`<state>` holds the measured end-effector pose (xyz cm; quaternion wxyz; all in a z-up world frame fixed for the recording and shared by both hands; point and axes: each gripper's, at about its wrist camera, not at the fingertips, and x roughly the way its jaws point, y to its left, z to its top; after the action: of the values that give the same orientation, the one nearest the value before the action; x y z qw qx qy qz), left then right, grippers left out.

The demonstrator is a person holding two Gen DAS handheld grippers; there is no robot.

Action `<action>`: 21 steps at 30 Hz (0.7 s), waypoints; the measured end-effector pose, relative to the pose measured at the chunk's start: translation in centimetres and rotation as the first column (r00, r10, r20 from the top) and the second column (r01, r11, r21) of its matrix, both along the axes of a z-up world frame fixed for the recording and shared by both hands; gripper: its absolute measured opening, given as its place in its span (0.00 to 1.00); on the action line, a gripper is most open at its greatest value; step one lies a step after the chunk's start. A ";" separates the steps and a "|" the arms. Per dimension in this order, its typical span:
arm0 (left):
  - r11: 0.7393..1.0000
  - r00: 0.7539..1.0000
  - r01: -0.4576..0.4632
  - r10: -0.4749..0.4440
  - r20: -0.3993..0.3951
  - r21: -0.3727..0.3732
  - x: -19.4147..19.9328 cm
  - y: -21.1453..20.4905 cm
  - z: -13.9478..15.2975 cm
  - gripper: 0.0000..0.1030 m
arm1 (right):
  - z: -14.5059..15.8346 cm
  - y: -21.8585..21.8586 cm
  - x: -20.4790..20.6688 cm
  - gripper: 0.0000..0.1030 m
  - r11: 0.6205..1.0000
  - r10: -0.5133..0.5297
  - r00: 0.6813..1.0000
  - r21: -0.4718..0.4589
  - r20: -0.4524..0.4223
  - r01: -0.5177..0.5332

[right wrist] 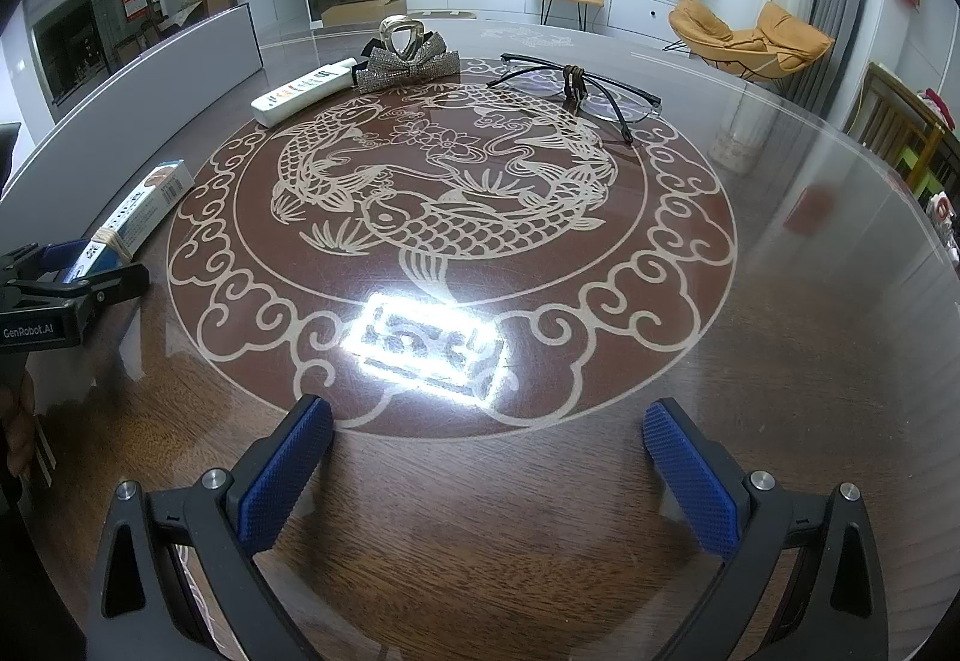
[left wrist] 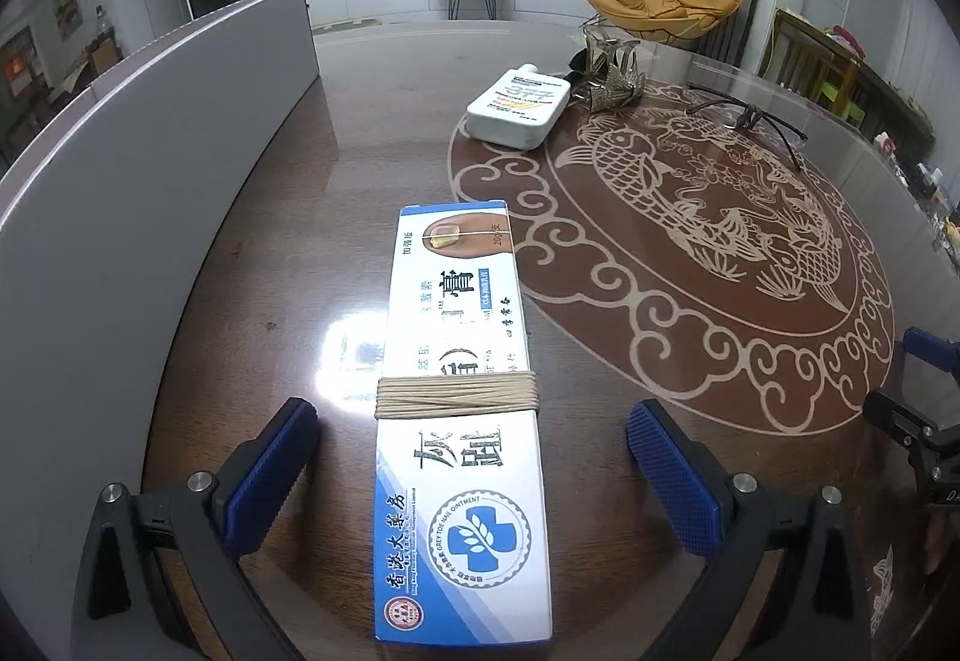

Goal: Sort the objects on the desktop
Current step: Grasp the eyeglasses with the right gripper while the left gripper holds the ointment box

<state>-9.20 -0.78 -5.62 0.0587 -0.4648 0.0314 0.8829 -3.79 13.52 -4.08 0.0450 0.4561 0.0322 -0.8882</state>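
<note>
A long white and blue ointment box (left wrist: 462, 397) with string wound round its middle lies flat on the table between the fingers of my left gripper (left wrist: 471, 451). The jaws stand wide open on either side of it, not touching. The box also shows at the left in the right wrist view (right wrist: 144, 211), with the left gripper (right wrist: 72, 271) around it. My right gripper (right wrist: 489, 463) is open and empty over bare table. A white lotion bottle (left wrist: 519, 109), a sparkly bow hair clip (right wrist: 403, 58) and a pair of glasses (right wrist: 576, 88) lie at the far side.
The dark glass-topped table (right wrist: 780, 331) has a round fish pattern in its middle. A grey panel (left wrist: 120, 169) runs along the table's left edge. An orange chair (right wrist: 750, 34) and a TV stand beyond the table.
</note>
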 end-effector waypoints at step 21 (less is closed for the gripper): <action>1.000 1.000 0.001 -0.001 -0.001 0.002 -0.1 0.0 0.0 1.00 | 2.0 4.1 -21.8 0.99 0.986 0.093 0.993 0.130 0.070 -0.101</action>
<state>-9.27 -0.79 -5.63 0.0594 -0.4643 0.0308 0.8831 -25.63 17.66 -2.10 0.0586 0.4841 0.1119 -0.8658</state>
